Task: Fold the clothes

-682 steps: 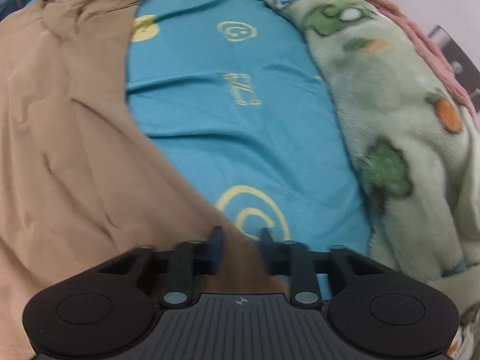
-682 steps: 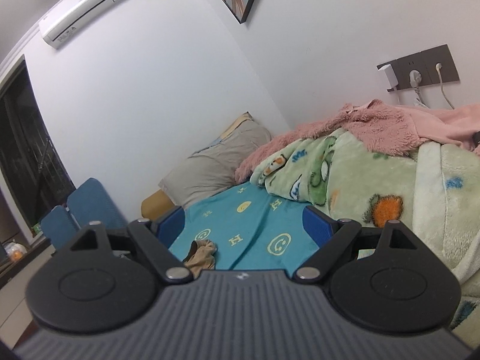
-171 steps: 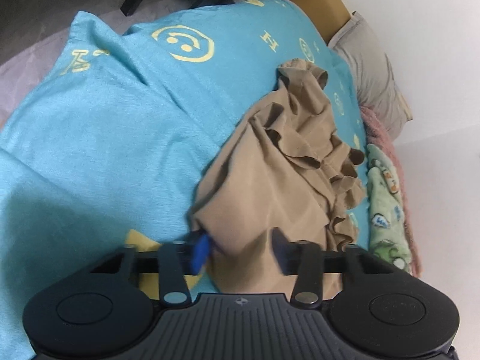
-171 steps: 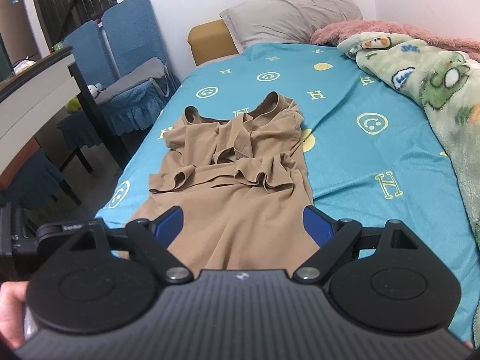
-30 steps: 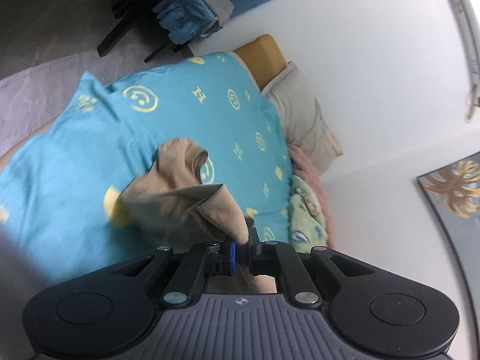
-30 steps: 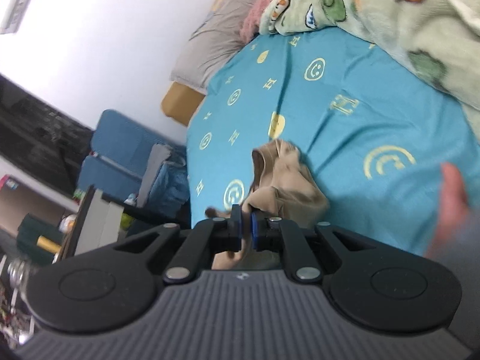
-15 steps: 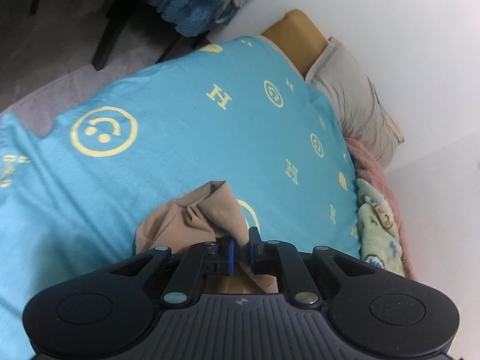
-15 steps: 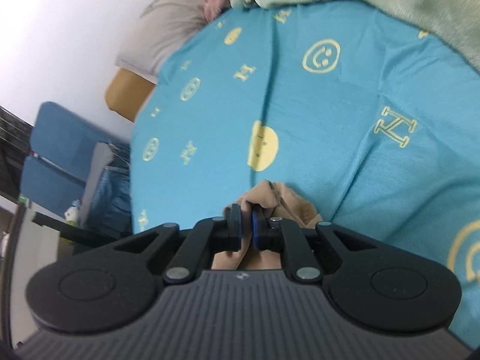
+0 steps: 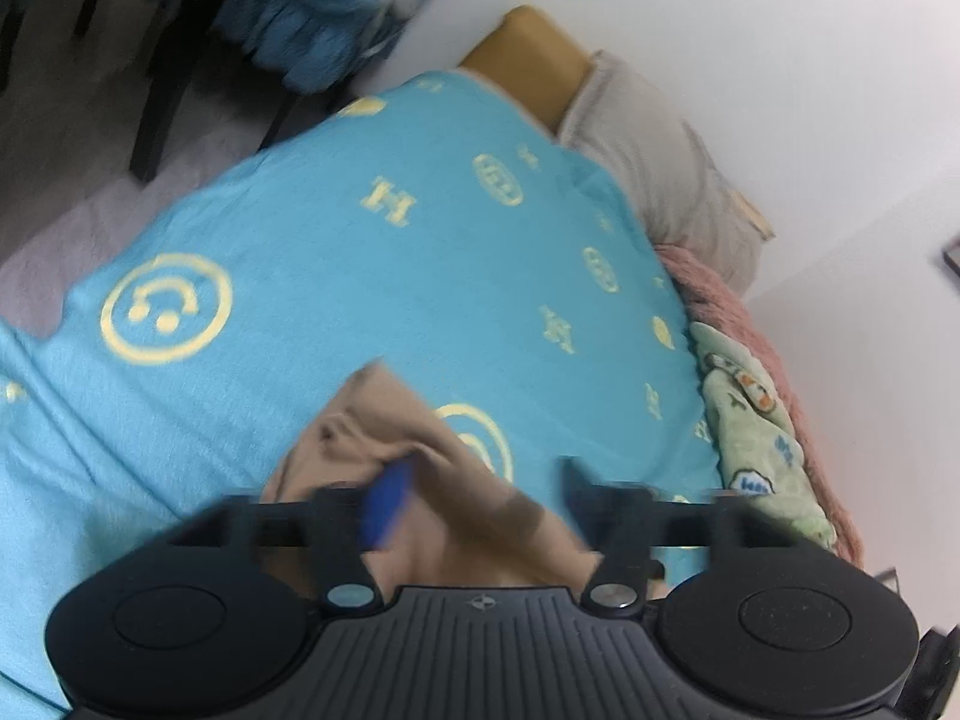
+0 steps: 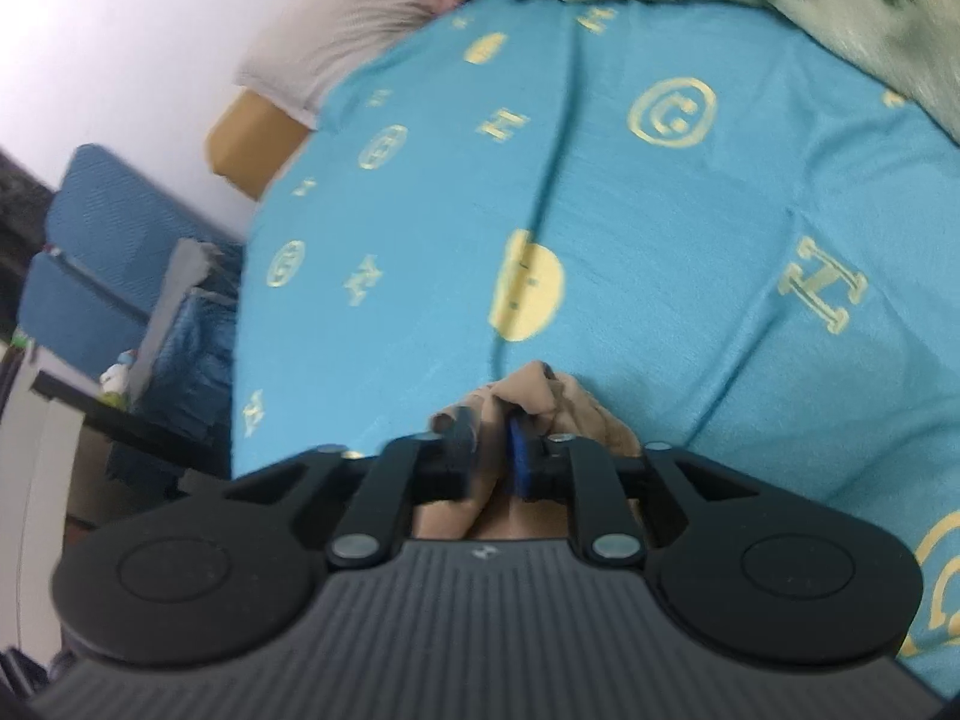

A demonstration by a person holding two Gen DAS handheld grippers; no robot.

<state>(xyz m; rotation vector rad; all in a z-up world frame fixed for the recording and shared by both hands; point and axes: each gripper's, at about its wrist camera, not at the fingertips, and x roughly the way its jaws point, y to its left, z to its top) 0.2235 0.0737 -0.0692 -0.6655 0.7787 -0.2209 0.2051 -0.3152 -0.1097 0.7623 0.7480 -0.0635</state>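
On the left, the left gripper (image 9: 474, 492) sits low in its frame with its jaws spread wide. The tan garment (image 9: 414, 450) lies loose between and below them, bunched at bottom centre on the turquoise bedsheet (image 9: 360, 276). Nothing is pinched there; I'd judge that side has been let go so the fold can settle flat on the bed. The view is smeared, so whether one finger touches the cloth I cannot tell.

On the right, the right gripper (image 10: 489, 450) has its jaws drawn close together around a small peak of the same tan garment (image 10: 534, 399), low in the middle of that frame, just under a solid yellow face printed on the bedsheet (image 10: 660, 228). A slim gap shows between the pads, so whether it is gripping or easing off is uncertain; I read it as pinching that corner down in place.

The garment looks thin, soft and crumpled, gathered into a compact bundle, its edge puckered at the pinch.
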